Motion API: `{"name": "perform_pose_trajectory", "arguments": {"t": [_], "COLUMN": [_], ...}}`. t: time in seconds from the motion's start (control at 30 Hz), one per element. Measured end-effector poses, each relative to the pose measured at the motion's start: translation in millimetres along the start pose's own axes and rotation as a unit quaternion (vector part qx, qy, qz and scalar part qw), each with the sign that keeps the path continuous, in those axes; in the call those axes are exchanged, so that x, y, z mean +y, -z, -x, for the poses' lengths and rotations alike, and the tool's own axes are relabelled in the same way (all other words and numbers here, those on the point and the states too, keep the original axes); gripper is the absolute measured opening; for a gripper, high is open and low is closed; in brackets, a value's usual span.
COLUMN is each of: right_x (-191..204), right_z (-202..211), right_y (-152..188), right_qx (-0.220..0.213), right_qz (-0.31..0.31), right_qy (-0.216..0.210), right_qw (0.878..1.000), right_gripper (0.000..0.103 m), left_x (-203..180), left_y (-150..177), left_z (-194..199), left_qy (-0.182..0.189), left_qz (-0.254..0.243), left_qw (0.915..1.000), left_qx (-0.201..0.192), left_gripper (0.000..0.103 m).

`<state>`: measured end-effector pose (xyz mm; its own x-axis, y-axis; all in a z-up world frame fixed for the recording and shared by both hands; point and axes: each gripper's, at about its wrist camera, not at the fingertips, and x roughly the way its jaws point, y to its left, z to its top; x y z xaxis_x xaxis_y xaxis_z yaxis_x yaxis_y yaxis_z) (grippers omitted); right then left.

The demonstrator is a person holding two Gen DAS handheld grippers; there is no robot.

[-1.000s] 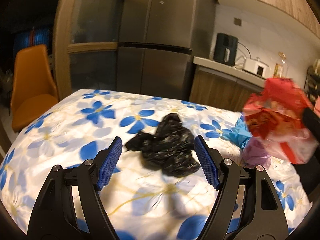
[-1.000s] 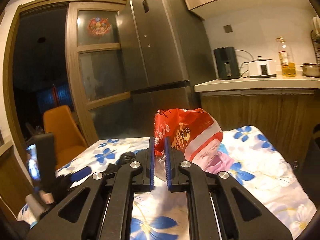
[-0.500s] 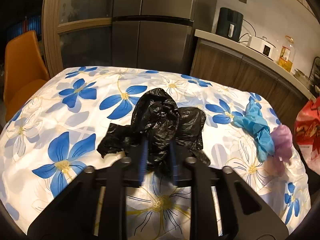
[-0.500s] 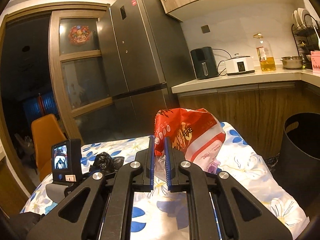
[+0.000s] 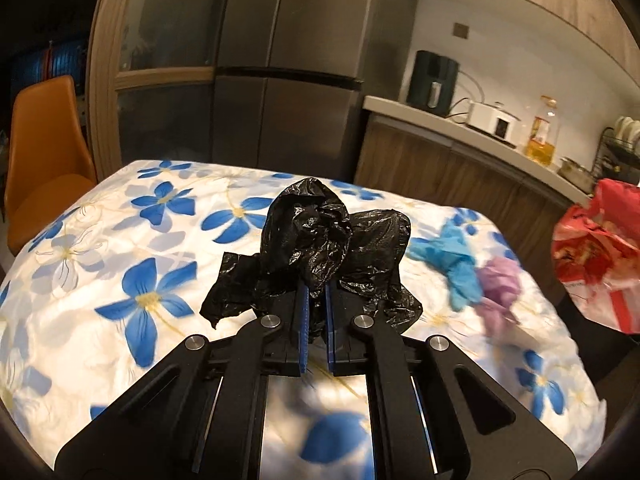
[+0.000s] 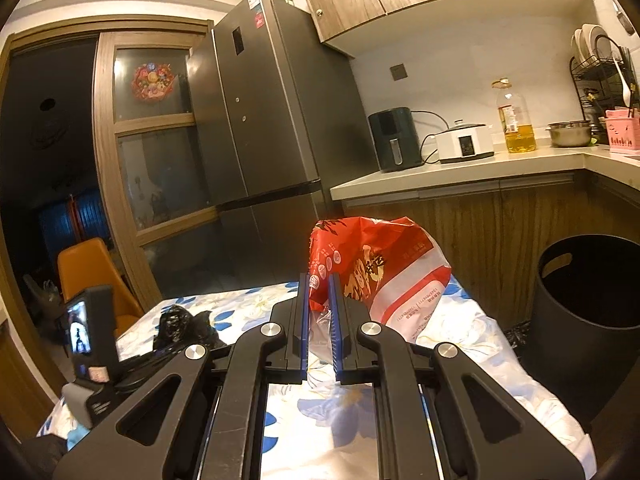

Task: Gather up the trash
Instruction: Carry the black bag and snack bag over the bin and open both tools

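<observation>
On the flower-print cloth that covers the counter, a crumpled black plastic bag is caught at the tips of the left hand-held gripper. Its jaws have just been closing, and the blue pads now pinch a fold of the black film between them, with only a narrow slit left. Most of the bag bulges up and forward beyond the fingertips, and loose flaps spread to either side over the cloth. Whether it is lifted clear of the cloth cannot be told.

To the right of the black bag, near but apart from it, lies a crumpled blue piece of trash, and just beside that a purple one; both are blurred. At the right edge of the left wrist view hangs a red and white printed plastic bag, out past the counter's corner.

That red and white printed plastic bag is held by the right hand-held gripper, whose pads are pressed nearly together on the bag's clear film edge; the bag stands up and to the right of the fingertips, above the cloth. A round black bin stands on the floor to the right of the counter, its mouth open. Behind, a kitchen worktop carries an oil bottle, and an orange chair stands at the counter's far left.
</observation>
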<state>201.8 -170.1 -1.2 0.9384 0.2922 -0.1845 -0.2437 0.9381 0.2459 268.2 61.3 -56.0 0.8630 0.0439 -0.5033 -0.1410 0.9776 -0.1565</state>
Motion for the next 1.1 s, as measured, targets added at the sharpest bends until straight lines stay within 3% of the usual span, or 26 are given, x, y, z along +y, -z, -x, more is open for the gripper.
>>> {"name": "perform_pose_trajectory", "arguments": {"t": [0.23,0.53,1.1], "right_x": [-12.0,-42.8,-134.3], "right_z": [20.2,50.3,90.0], "right_y": [-4.5,-15.0,-47.4], "right_qx": [-0.011,-0.038,-0.088], "right_qz": [-0.003,-0.006,-0.017], "right_qy": [0.012,0.047,0.139], "right_qw": [1.000,0.998,0.986], "right_gripper": [0.010,0.009,0.009], "left_x": [-37.4,-102.7,-257.9], "left_y": [-2.4,-9.2,-17.4], "left_z": [33.5,48.7,60.4], "left_qy": [0.047,0.104,0.199], "left_qz": [-0.020,-0.054,-0.129], "left_qw": [0.9985,0.9925,0.9693], "left_qx": [-0.022,-0.034,-0.066], "left_gripper": [0.006,0.006,0.006]}}
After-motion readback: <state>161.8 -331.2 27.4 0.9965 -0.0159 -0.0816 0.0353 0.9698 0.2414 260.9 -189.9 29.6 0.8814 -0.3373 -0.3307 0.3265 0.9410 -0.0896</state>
